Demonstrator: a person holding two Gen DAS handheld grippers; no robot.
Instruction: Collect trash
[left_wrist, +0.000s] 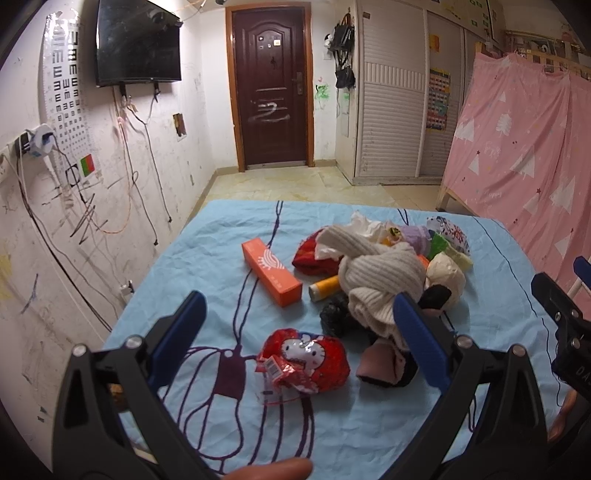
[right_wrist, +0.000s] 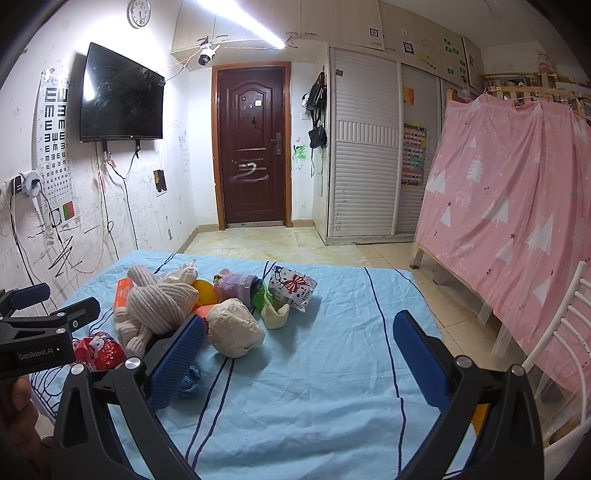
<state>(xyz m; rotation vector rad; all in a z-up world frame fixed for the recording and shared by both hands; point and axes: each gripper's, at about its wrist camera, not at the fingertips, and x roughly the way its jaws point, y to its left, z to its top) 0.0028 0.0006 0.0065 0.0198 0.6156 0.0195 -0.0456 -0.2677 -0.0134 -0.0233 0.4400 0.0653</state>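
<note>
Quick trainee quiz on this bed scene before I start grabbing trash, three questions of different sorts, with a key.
1. True or false: the left gripper is shut on the red wrapper.
2. Which lies nearest the left gripper? A) orange box B) red wrapper C) paper ball
3. Fill in: the right gripper is ____ and holds nothing.

Key: 1 false, it is open above the wrapper; 2 B; 3 open.
</note>
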